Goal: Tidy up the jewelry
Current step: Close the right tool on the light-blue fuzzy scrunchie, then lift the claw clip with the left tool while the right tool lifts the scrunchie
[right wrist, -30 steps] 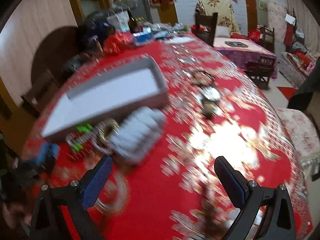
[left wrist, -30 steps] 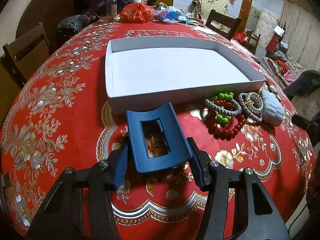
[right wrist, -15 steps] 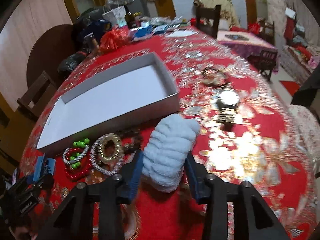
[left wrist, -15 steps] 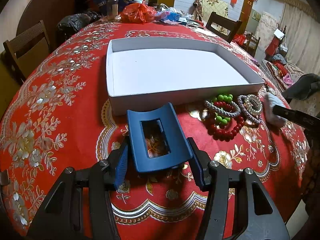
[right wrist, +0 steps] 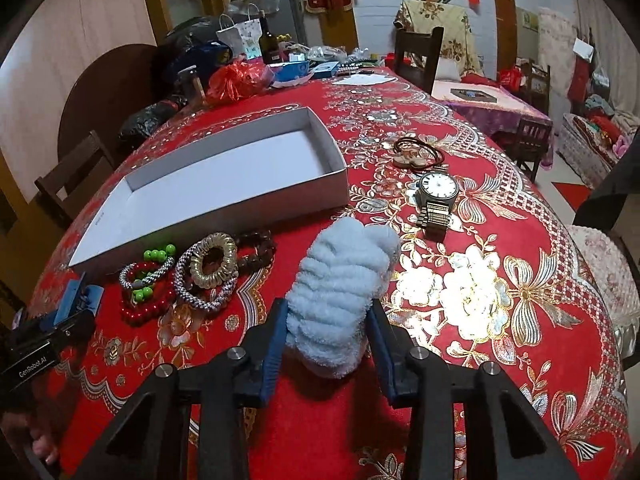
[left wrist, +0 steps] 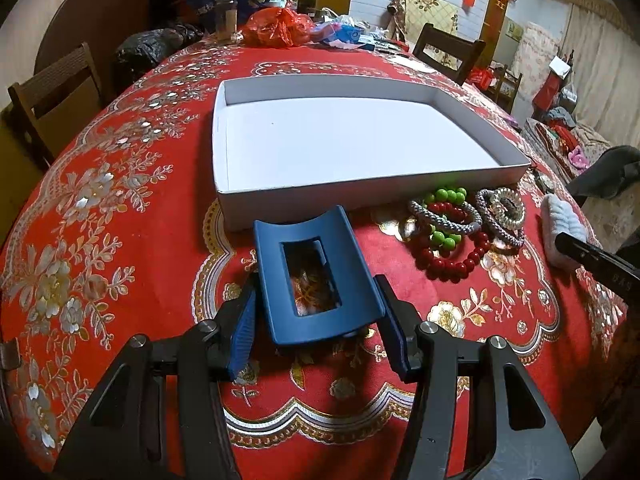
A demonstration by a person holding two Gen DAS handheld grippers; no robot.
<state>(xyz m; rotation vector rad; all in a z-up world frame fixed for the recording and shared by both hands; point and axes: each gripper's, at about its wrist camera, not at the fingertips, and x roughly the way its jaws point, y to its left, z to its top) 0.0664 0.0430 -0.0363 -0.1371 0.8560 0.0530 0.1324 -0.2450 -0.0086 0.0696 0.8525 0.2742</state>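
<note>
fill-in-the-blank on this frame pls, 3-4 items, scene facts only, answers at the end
1. The left gripper holds a ____ hair claw clip.
2. The right gripper is shut on a fluffy pale blue ____.
3. The white box on the red tablecloth is ____ inside.
4. The wristwatch lies outside the box, on the ____.

Answers: blue; scrunchie; empty; tablecloth
</note>
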